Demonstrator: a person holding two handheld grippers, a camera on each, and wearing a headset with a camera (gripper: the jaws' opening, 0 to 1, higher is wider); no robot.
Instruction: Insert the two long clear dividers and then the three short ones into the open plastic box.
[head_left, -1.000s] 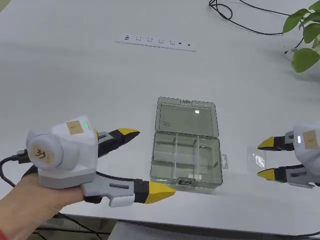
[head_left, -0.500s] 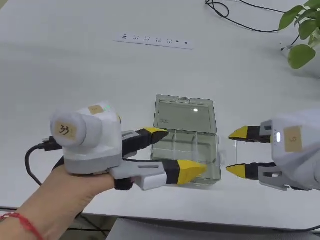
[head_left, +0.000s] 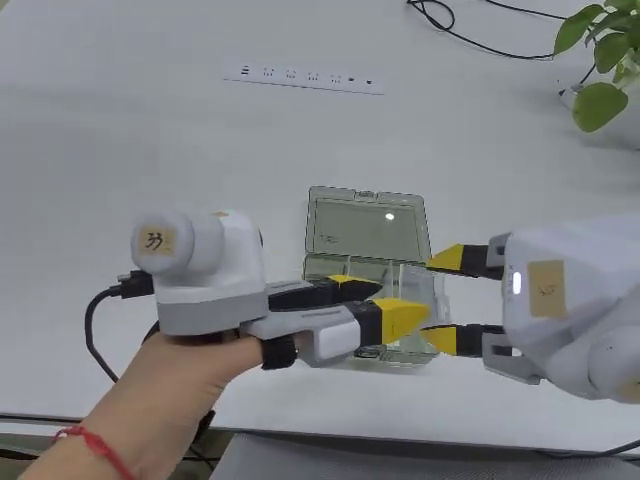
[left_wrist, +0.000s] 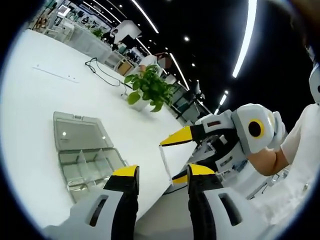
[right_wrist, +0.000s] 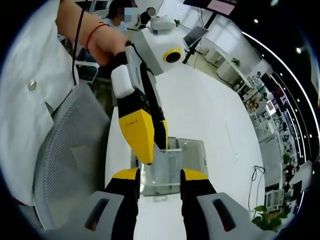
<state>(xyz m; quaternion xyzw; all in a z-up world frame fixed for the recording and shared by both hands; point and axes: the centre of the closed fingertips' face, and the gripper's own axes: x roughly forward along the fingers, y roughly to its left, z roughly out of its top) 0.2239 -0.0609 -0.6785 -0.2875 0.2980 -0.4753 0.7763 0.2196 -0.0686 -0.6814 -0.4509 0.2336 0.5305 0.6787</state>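
One white table (head_left: 150, 150). Two grippers meet over it. The left gripper (head_left: 390, 301), jaws apart and empty, hides the front of one open box (head_left: 367, 225) near the table's front edge. One plant (head_left: 598, 60) and one power strip (head_left: 305, 77) sit behind. The right gripper's (head_left: 434, 300) wide jaws pinch one clear divider (left_wrist: 167, 162).

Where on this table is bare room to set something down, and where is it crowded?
Free: the stretch of table between the power strip and the open box, and the wide patch left of the box. Crowded: the box's front, where the left gripper and the right gripper, holding a clear divider, meet.
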